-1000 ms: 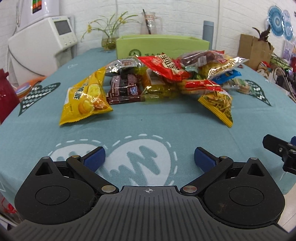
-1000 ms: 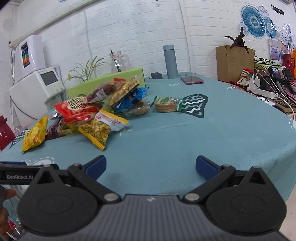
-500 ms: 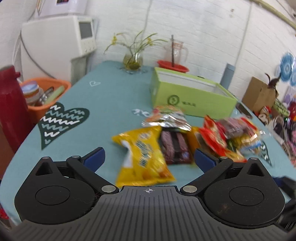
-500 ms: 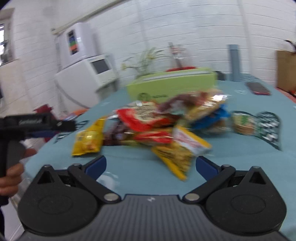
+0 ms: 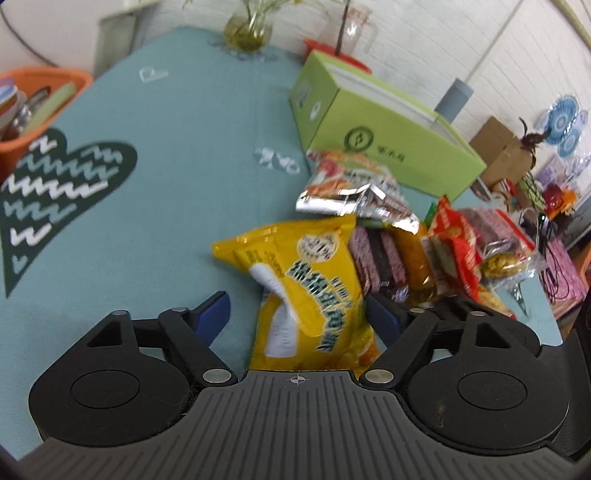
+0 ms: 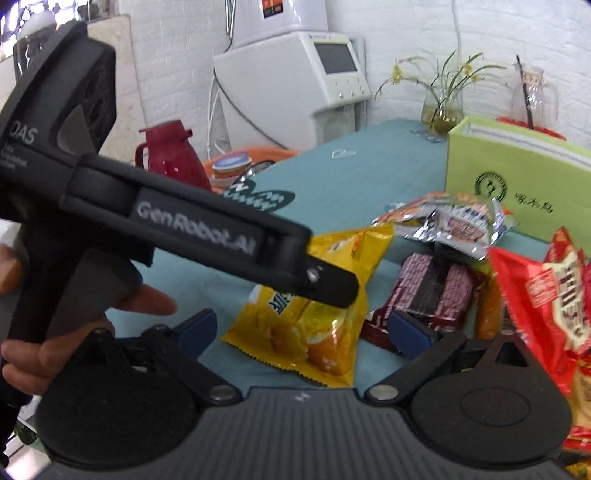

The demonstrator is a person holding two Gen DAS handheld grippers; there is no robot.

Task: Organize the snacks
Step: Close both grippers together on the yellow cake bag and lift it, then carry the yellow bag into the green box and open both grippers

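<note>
A pile of snack packs lies on the teal tablecloth. A yellow chip bag lies nearest, its near end between the open jaws of my left gripper, which hovers over it. Beside it are a dark chocolate wafer pack, a silver foil pack and a red pack. A green box stands open behind the pile. My right gripper is open and empty, facing the yellow bag from the other side. The left gripper's body crosses the right wrist view.
An orange basket with dishes sits off the table's left edge. A red jug and a white appliance stand beyond it. A vase with flowers, a glass pitcher and a grey bottle stand at the back.
Both grippers have moved in on the left end of the pile. The yellow bag now lies between the left gripper's open jaws. The left gripper now fills the right wrist view.
</note>
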